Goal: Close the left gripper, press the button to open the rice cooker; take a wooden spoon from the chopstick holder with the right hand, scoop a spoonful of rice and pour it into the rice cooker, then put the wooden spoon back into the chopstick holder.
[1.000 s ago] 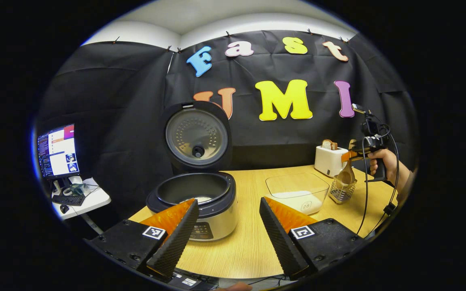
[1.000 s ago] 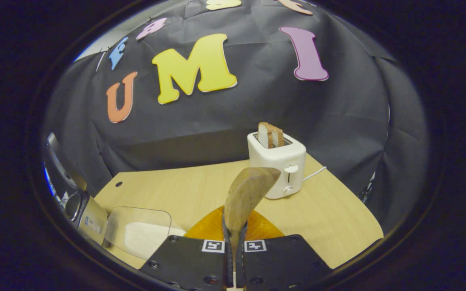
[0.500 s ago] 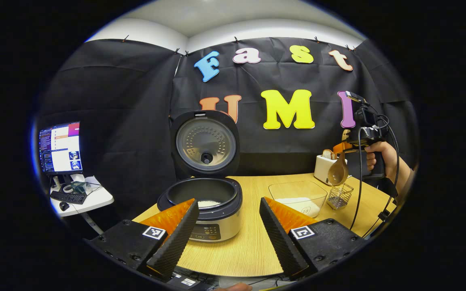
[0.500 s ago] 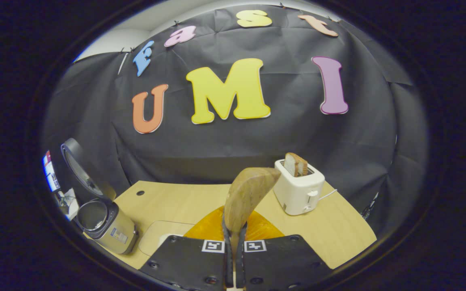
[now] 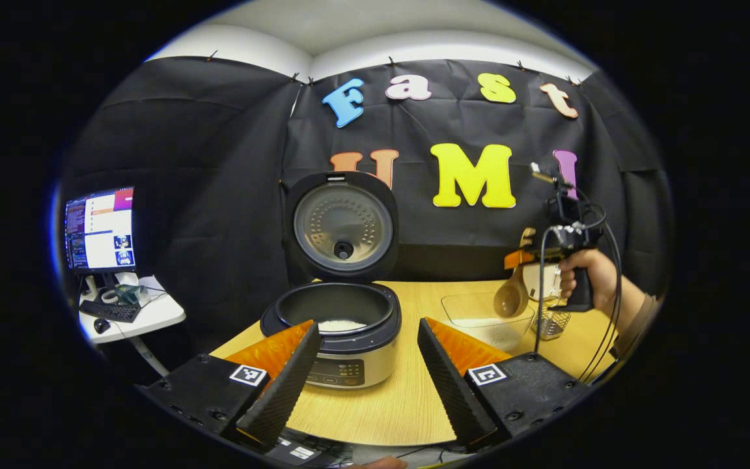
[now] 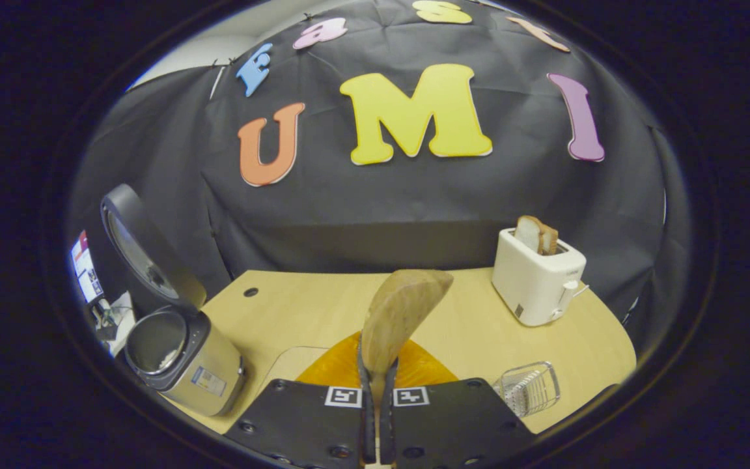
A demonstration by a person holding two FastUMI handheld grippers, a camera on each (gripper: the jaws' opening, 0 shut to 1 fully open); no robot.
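Observation:
The rice cooker point(image 5: 333, 332) stands open with its lid point(image 5: 342, 225) upright and a little white rice in the pot. It also stands at the left of the right gripper view, rice cooker point(image 6: 180, 361). My left gripper point(image 5: 367, 326) hovers open in front of it, holding nothing. A hand holds my right gripper point(image 5: 531, 254), shut on the wooden spoon point(image 5: 512, 296), whose bowl hangs down over the glass bowl of rice point(image 5: 489, 322). In the right gripper view the spoon point(image 6: 401, 312) rises between the shut fingers of my right gripper point(image 6: 375, 384). The wire chopstick holder point(image 6: 531, 387) stands at the lower right.
A white toaster point(image 6: 538, 283) with bread in it stands at the table's back right. The wooden table point(image 5: 401, 397) ends close to my left gripper. A side table with a monitor point(image 5: 98, 228) is at the far left. Cables hang from the right gripper.
The right gripper has lifted the spoon out of the chopstick holder and carried it left, over the glass bowl. The left gripper stays open and has drifted only slightly.

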